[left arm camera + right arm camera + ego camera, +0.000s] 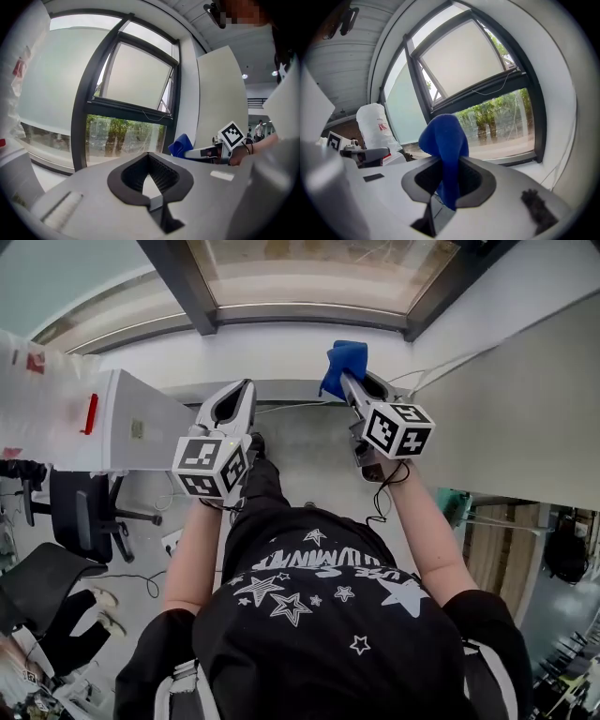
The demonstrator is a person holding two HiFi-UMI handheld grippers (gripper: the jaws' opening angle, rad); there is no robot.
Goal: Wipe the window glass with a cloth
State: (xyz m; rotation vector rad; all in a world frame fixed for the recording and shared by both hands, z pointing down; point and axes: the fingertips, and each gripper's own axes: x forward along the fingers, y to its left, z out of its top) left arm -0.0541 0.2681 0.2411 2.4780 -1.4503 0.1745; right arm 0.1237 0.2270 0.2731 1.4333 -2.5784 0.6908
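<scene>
Below the window glass [319, 268], the left gripper [246, 388] points at it with its jaws closed on nothing. To its right, nearer the sill, the right gripper [347, 379] pinches the blue cloth [344, 360], which bunches above the jaws, short of the pane.

- The cloth [443, 140] is disappearing at its lower end between the right gripper's [450, 180] fingers [480, 180].
- The window glass [309, 268] is running off the head view's far edge.
- A person [259, 129] standing at the far right is showing too small to make out.
</scene>
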